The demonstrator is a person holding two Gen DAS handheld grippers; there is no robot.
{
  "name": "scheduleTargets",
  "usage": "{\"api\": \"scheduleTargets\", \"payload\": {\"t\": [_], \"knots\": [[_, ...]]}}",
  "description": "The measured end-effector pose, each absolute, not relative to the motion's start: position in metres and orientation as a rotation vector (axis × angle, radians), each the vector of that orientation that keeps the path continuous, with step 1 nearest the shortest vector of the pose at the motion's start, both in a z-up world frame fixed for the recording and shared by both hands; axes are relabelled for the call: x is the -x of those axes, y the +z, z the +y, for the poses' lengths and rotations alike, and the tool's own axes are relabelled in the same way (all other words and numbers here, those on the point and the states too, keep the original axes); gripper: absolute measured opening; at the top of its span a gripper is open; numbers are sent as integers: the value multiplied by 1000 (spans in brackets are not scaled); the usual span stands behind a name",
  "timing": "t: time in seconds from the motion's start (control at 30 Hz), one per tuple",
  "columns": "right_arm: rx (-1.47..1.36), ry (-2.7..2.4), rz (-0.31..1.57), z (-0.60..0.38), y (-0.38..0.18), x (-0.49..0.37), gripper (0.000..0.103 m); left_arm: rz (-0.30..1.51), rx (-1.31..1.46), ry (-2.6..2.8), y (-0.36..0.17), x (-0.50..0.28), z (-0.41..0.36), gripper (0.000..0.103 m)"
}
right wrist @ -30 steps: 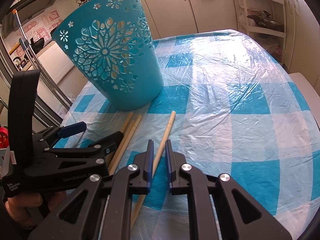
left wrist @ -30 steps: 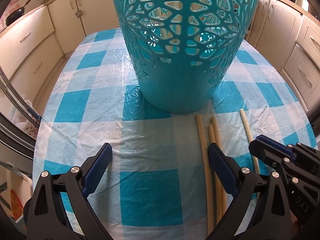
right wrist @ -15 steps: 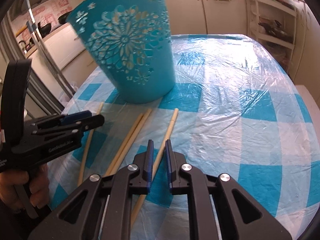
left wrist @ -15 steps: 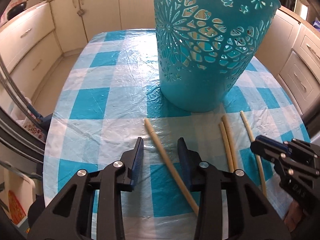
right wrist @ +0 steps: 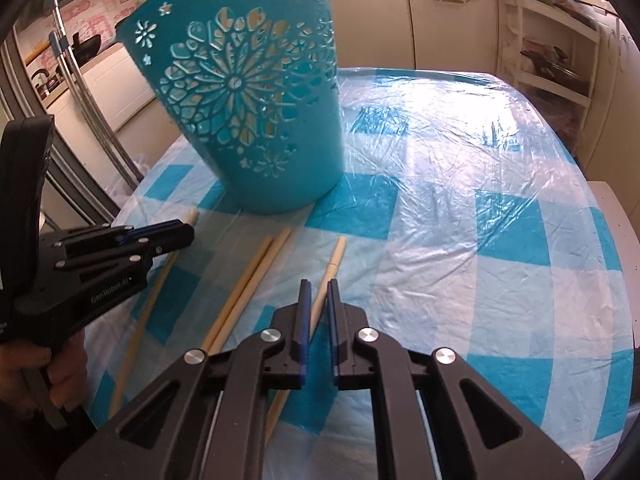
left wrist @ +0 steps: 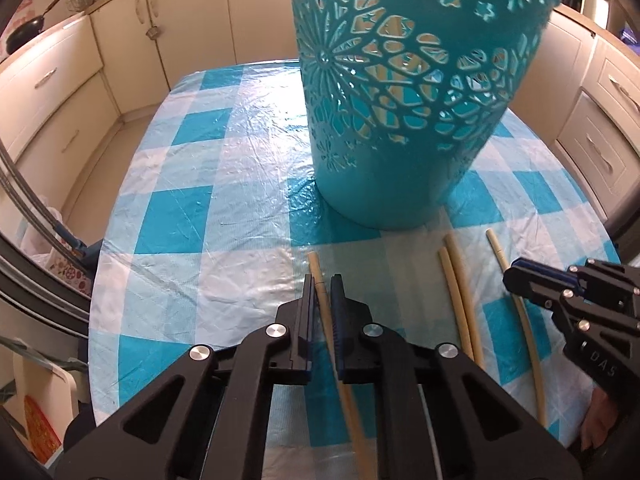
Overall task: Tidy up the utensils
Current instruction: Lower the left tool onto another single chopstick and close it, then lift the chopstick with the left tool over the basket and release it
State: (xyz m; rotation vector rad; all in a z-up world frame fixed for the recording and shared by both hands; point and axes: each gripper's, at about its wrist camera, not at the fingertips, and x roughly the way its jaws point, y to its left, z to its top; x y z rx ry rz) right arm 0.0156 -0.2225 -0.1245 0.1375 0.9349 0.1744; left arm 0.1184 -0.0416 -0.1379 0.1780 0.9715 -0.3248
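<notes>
Lying on the counter's near half before the teal basket [left wrist: 404, 128]: four chopsticks, a touching pair [left wrist: 460, 300] between two singles. Left tool [left wrist: 320, 292] narrowed around the left single chopstick [left wrist: 316, 270], right tool [right wrist: 318, 292] likewise around the right one [right wrist: 335, 258]; firm grip cannot be confirmed. Judged: one stick per tool, for transfer into the basket.
</notes>
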Motion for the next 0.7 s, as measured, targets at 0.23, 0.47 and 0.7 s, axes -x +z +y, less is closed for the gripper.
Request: {"api": "scheduleTargets", "payload": {"t": [0.23, 0.47, 0.7], "knots": [[-168, 152, 919, -228, -126, -20, 8, 975, -195, -298, -138, -122, -47, 9], [-180, 152, 911, -228, -126, -19, 8, 962, -203, -297, -138, -122, -51, 7], [-225, 166, 903, -234, -127, -19, 8, 959, -200, -317, -135, -111, -50, 6]]}}
